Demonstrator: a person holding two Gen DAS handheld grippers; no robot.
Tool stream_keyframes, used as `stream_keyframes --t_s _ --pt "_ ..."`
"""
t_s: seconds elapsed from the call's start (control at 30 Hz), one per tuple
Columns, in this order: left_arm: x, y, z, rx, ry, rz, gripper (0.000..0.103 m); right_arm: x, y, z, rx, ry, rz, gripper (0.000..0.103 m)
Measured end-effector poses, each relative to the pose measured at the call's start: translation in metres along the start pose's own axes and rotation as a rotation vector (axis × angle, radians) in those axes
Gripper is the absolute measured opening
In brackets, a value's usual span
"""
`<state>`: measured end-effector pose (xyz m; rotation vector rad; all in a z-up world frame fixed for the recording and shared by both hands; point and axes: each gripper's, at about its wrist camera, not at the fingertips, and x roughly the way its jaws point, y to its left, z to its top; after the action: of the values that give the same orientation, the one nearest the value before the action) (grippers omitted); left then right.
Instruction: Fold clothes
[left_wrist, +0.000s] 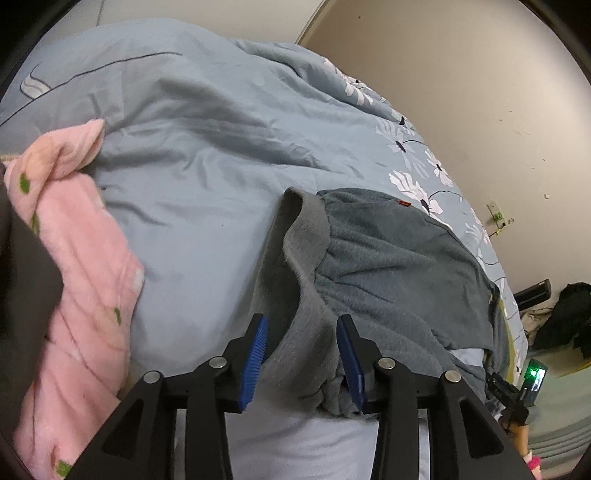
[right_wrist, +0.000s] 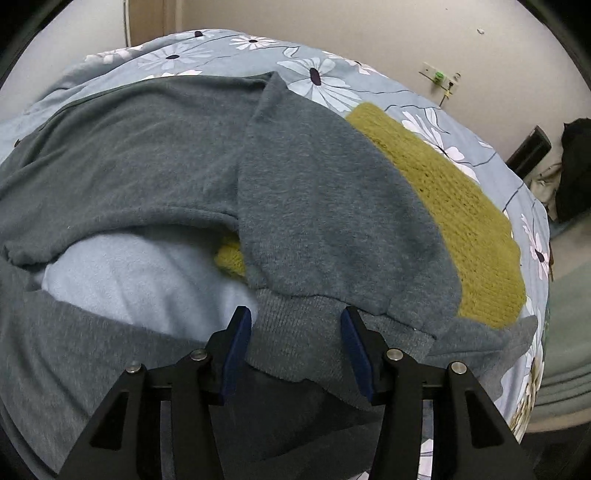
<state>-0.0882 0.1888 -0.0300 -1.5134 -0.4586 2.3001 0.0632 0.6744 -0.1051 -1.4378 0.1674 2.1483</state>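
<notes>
Straddling a ribbed band of the grey sweatshirt (left_wrist: 388, 266) at lower centre of the left wrist view, left gripper (left_wrist: 302, 326) spread wide, blue pads (left_wrist: 255, 360) on either side of the cloth, not pressed against it. Spreading from the lower middle toward the right of that frame, grey sweatshirt bunched and gathered, lying on the blue-grey floral duvet (left_wrist: 192, 155) that fills the upper left and centre. Heaped at the left edge, a pink fleece garment (left_wrist: 85, 258) with small green marks, resting on the duvet, apart from the sweatshirt. Glowing green at lower right, a small device (left_wrist: 535, 376) beside the bed edge

In the right wrist view, right gripper (right_wrist: 295, 317) at bottom centre likewise spread open, fingers (right_wrist: 354, 347) flanking the ribbed hem of the grey sweatshirt (right_wrist: 166, 155) without closing on it. Covering most of that frame, sweatshirt with one sleeve folded across the middle toward the lower right. Showing beneath it at right and peeking out at centre, a mustard knitted garment (right_wrist: 461, 214). Lying under the sweatshirt at lower left, a pale blue cloth (right_wrist: 122, 273). Framing the top and right, floral duvet (right_wrist: 317, 77); beyond it a beige wall (right_wrist: 369, 29) with a socket plate (right_wrist: 437, 75) at upper right
</notes>
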Motion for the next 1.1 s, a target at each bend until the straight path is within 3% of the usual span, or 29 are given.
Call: stream_keyframes --t_s 0.03,0.07,0.17,0.23,0.3,0.4,0.53,0.6,0.73,0.8,0.93,0.97,1.1 --pt "0.001 0.000 -0.001 -0.006 0.004 -0.002 0.043 -0.001 -0.001 0.001 0.004 0.003 -0.008 0.031" --pt "0.001 0.001 -0.001 -0.012 0.007 -0.007 0.043 -0.003 -0.004 0.001 0.017 0.007 -0.001 0.013" --pt "0.001 0.002 -0.001 -0.031 0.015 -0.023 0.043 -0.017 -0.026 0.005 0.111 0.022 0.121 0.008" --pt "0.001 0.003 -0.001 -0.043 0.021 -0.034 0.043 -0.034 -0.046 0.013 0.159 0.000 0.191 0.008" --pt "0.001 0.006 -0.002 -0.063 0.027 -0.049 0.046 -0.054 -0.074 0.028 0.206 -0.047 0.203 0.008" --pt "0.002 0.009 -0.003 -0.092 0.033 -0.067 0.050 -0.073 -0.127 0.063 0.291 -0.108 0.150 0.008" --pt "0.006 0.011 -0.004 -0.119 0.043 -0.081 0.052 -0.058 -0.176 0.102 0.351 -0.097 0.027 0.008" --pt "0.008 0.013 -0.005 -0.136 0.051 -0.094 0.054 -0.043 -0.190 0.110 0.407 -0.079 0.007 0.008" --pt "0.011 0.020 -0.006 -0.179 0.061 -0.111 0.055 -0.012 -0.193 0.117 0.440 -0.058 -0.049 0.008" --pt "0.011 0.023 -0.006 -0.196 0.065 -0.122 0.057 -0.011 -0.192 0.118 0.439 -0.090 -0.052 0.008" --pt "0.010 0.029 -0.010 -0.227 0.077 -0.149 0.061 -0.026 -0.190 0.113 0.419 -0.160 -0.102 0.019" --pt "0.009 0.031 -0.011 -0.236 0.080 -0.156 0.064 -0.035 -0.191 0.112 0.424 -0.184 -0.099 0.026" --pt "0.004 0.040 -0.017 -0.291 0.095 -0.203 0.067 -0.070 -0.187 0.096 0.434 -0.257 -0.030 0.030"
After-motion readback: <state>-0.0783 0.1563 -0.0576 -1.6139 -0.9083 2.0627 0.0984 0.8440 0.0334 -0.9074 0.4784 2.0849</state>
